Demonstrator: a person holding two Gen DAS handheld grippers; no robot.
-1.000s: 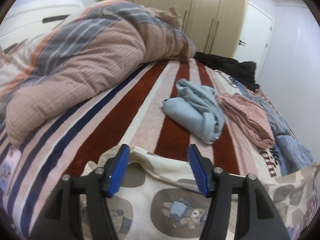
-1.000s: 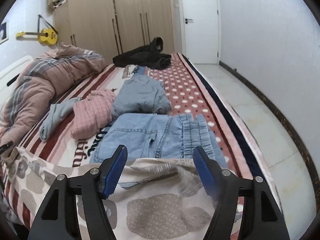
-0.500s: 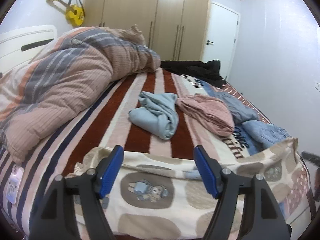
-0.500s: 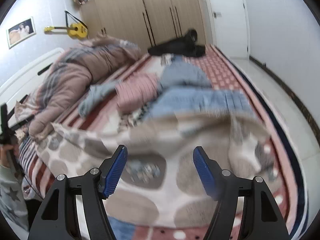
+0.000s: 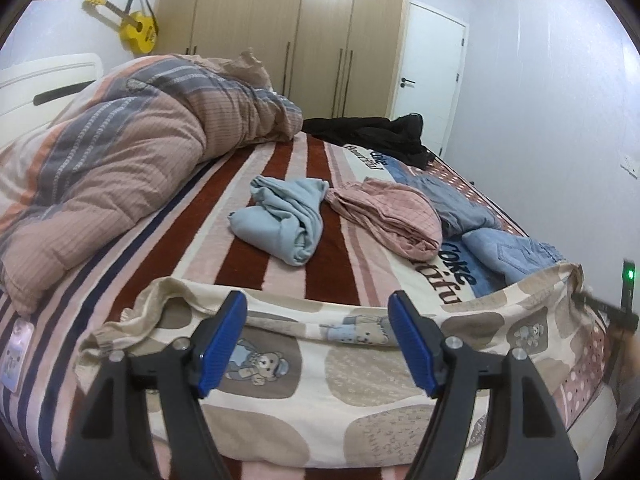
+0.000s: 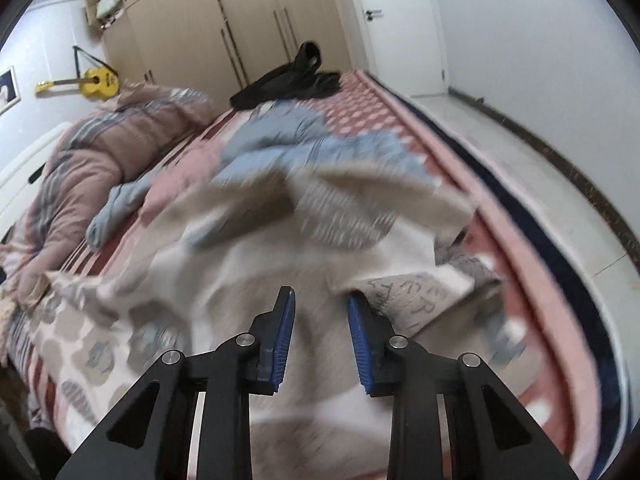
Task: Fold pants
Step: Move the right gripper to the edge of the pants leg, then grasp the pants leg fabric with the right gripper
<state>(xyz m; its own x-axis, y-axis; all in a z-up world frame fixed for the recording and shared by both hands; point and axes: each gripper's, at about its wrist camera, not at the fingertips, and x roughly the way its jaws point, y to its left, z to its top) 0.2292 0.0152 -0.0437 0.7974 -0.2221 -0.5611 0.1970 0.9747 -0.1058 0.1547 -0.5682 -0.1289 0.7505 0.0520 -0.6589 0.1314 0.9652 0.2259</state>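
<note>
Bear-print pants (image 5: 320,364) lie spread across the near edge of the bed (image 5: 240,216), one end bunched and lifted on the right side. Right claw (image 6: 321,308) closing, cloth between its jaws, pads not pressing yet as far as the blur shows. Left claw (image 5: 318,308) apart above the pants, gripping nothing. Behind: light blue garment (image 5: 284,220), pink checked garment (image 5: 392,216), jeans (image 5: 508,252), bunched duvet (image 5: 120,160).

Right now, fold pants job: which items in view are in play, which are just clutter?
In play:
bear-print pants
left gripper, open above them
right gripper, jaws closing over the cloth

Clutter:
light blue garment
pink checked garment
denim piece
black clothes
duvet
yellow guitar
</note>
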